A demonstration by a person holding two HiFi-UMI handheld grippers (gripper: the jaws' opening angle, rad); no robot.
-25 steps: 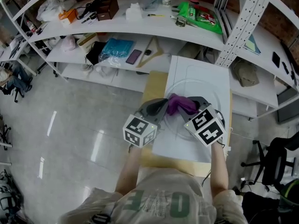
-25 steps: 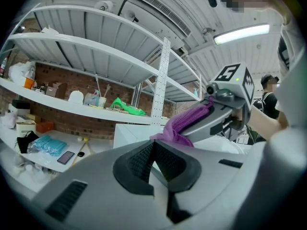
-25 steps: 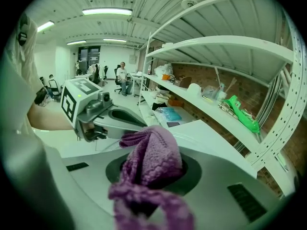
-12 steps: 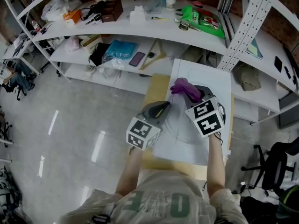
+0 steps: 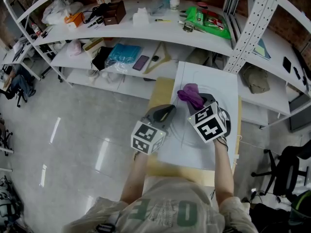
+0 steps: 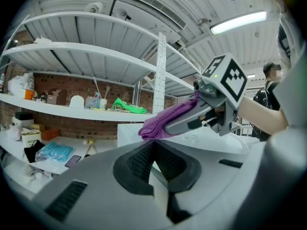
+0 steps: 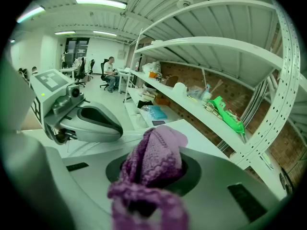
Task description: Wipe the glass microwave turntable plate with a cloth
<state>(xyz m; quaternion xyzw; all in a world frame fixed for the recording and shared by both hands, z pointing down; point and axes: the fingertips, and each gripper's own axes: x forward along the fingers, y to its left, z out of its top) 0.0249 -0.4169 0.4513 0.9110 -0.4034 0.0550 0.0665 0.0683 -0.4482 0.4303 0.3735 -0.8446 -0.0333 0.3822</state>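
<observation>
We've got the right gripper (image 5: 198, 102) clamped tight on the purple cloth (image 5: 190, 94), at the far side of the glass plate (image 5: 184, 125) lying on the white table (image 5: 228, 86). Our left gripper (image 5: 168, 111) sits at the plate's left edge with its jaws squeezed together.

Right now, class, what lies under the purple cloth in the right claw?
The clear glass turntable plate, lying on a white board. The purple cloth, pinched in the right claw, covers the glass directly beneath, so contact there cannot be seen.
</observation>
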